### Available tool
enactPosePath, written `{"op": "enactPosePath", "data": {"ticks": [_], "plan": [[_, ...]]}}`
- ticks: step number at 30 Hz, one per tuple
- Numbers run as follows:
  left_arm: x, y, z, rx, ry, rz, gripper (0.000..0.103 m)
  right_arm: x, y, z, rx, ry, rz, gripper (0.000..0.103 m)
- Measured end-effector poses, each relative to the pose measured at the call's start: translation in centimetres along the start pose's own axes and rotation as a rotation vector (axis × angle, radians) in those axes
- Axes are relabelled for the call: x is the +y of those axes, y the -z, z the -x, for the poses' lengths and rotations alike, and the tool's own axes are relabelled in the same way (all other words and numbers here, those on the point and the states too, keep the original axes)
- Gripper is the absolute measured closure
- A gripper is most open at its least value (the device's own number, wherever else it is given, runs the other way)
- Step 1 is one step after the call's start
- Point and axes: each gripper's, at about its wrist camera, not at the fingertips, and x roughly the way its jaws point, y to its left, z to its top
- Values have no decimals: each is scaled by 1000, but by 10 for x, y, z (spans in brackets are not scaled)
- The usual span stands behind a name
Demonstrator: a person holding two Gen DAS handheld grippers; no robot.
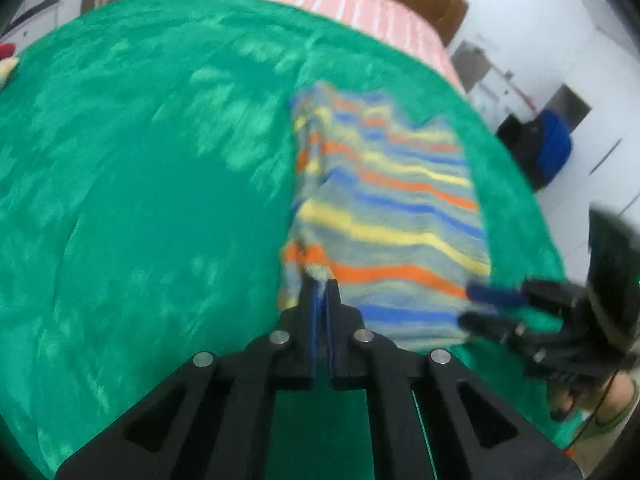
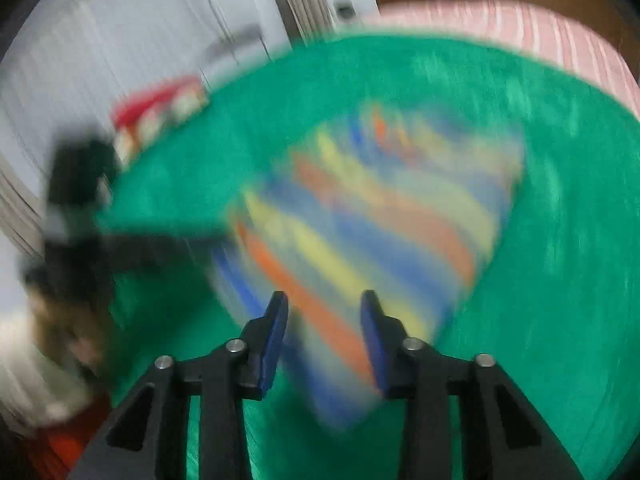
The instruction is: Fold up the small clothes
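Fingers of the left gripper (image 1: 320, 280) pinch the striped garment (image 1: 392, 216) lying by the green blanket's (image 1: 140, 200) right edge; the right gripper (image 2: 324, 312) is spread. Advice: grab the neighbouring corner, then lift evenly.

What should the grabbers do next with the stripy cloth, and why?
Probably the right gripper should close on the near right corner of the striped garment. Its fingers are spread open at that edge, gripping nothing, while the left gripper is already pinched shut on the near left corner. With both corners held, the near edge could be lifted over the green blanket together. The right view is blurred, so contact is unclear.
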Motion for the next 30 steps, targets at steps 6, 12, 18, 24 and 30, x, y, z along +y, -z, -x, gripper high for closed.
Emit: {"op": "enactPosePath", "data": {"ticks": [6, 12, 18, 24, 30], "plan": [[19, -28, 30, -18, 45, 26, 15, -23, 37, 35, -119, -8, -146, 55], [19, -102, -40, 121, 118, -17, 5, -96, -7, 35, -257, -65, -432, 40], [-14, -100, -80, 230, 93, -115, 88, -120, -34, -45, -181, -217, -662, 62], [-36, -96, -31, 88, 49, -160, 90, -29, -65, -22, -224, 191, -308, 79], [-51, -125, 24, -48, 23, -235, 81, -14, -89, 28, -375, 181, -258, 79]]}}
